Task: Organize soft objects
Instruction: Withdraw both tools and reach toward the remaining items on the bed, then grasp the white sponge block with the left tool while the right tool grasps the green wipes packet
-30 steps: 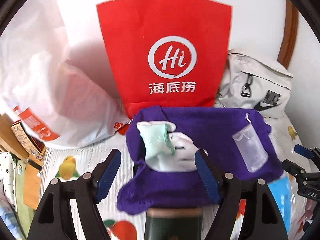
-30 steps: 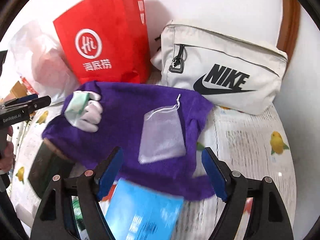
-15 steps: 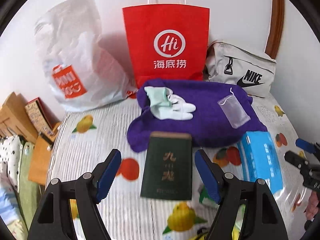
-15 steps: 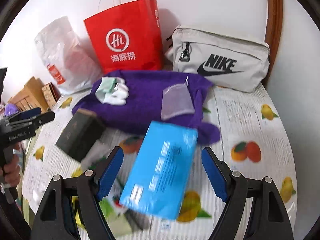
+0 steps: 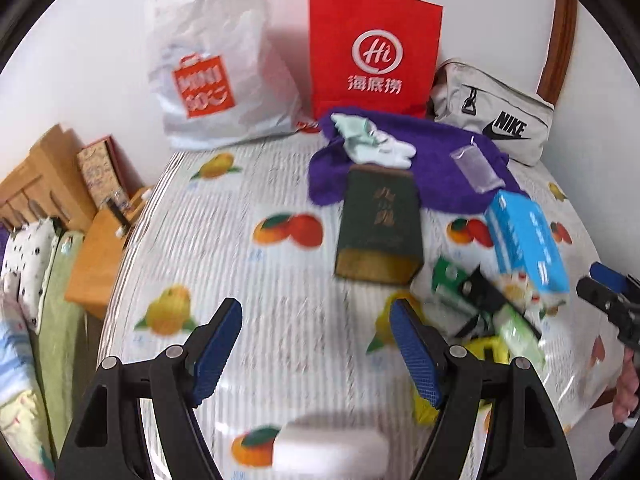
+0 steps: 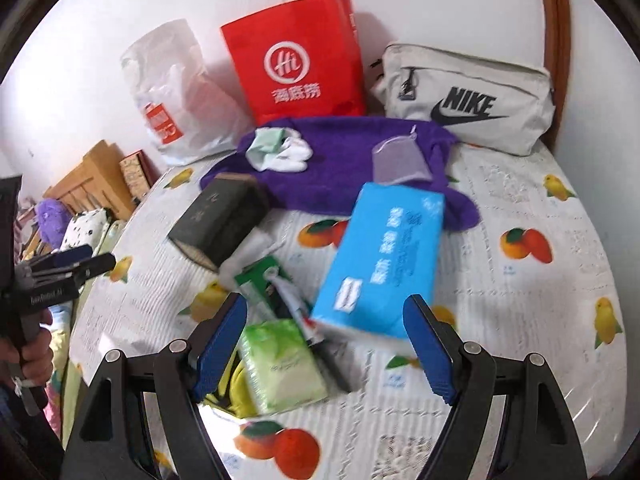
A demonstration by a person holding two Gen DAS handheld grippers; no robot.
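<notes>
A purple towel lies at the back of the fruit-print table. On it rest white and mint socks and a small mesh pouch. A blue tissue pack lies in front of the towel. A green tissue pack lies between my right fingers. My left gripper is open and empty above bare tablecloth. My right gripper is open, held above the green pack and the blue pack's near end.
A dark green box, a red paper bag, a white plastic bag, and a Nike pouch stand around. Small packets clutter the front right. A white object lies near my left gripper.
Both grippers have pulled back and up from the purple towel. More of the table now shows, with the green box, blue pack and small packets in front.
</notes>
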